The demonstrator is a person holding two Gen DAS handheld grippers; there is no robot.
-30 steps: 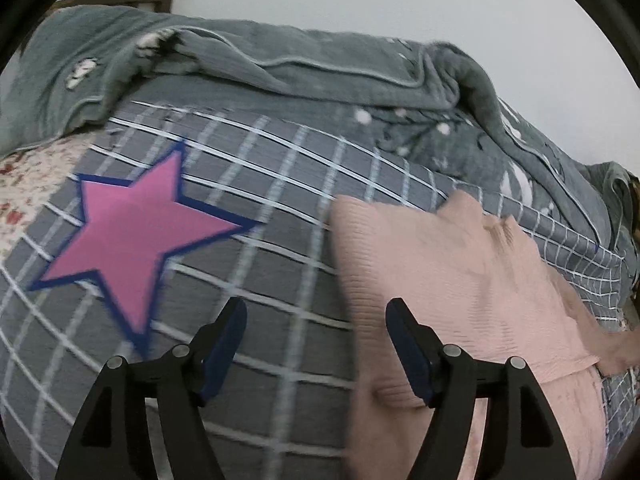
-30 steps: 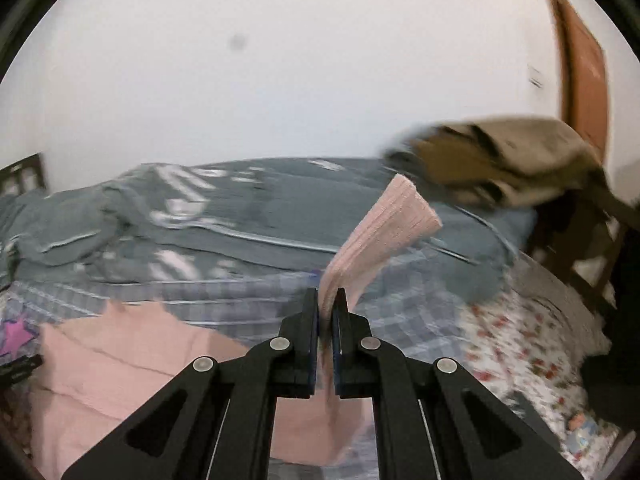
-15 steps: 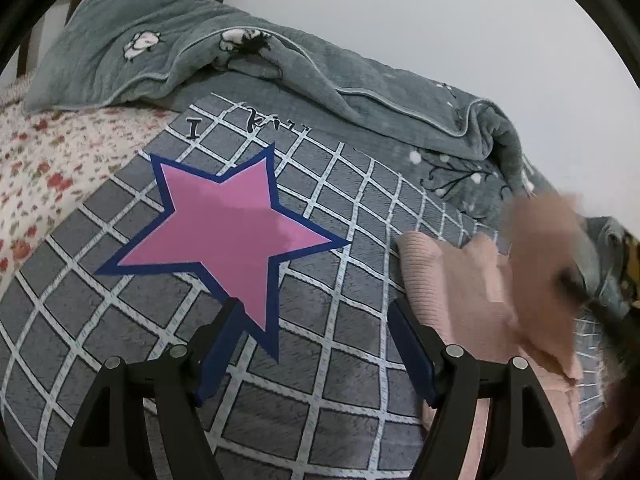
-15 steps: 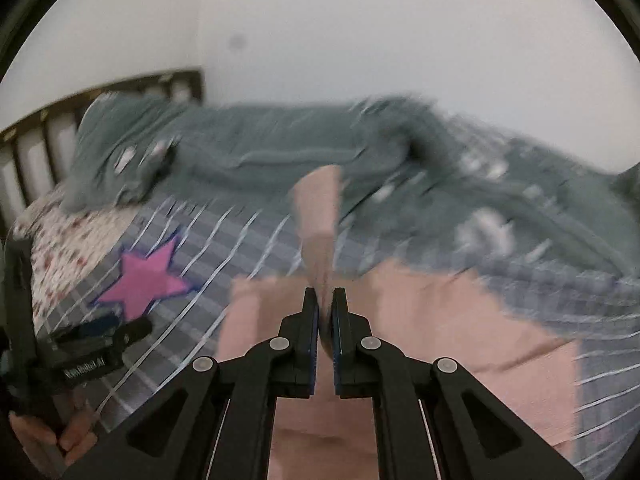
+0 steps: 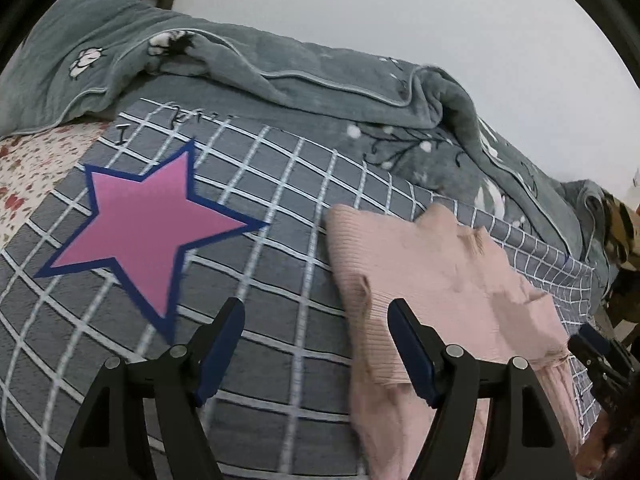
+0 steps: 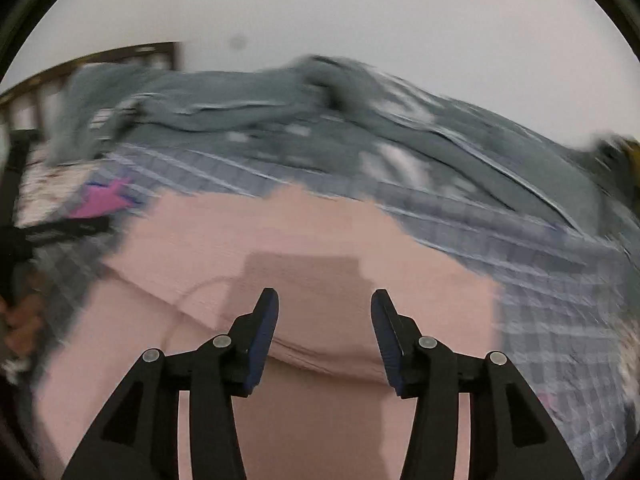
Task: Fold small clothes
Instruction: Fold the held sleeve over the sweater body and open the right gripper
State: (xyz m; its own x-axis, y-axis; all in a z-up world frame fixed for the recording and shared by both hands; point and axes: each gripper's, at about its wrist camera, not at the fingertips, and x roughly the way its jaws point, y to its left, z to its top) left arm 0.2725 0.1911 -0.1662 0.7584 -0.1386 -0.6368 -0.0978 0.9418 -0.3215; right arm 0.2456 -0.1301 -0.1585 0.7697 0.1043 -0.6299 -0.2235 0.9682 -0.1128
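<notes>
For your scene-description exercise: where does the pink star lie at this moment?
In the left wrist view the pink star sits left of centre, printed on the grey checked blanket, left of the pink sweater and below the bunched grey-green quilt.

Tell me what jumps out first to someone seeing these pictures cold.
A big pink star on the grey checked blanket, left of centre in the left wrist view. Right of it lies a pale pink knit garment, partly folded. The right gripper, jaws opening and empty, hangs over that garment.
</notes>
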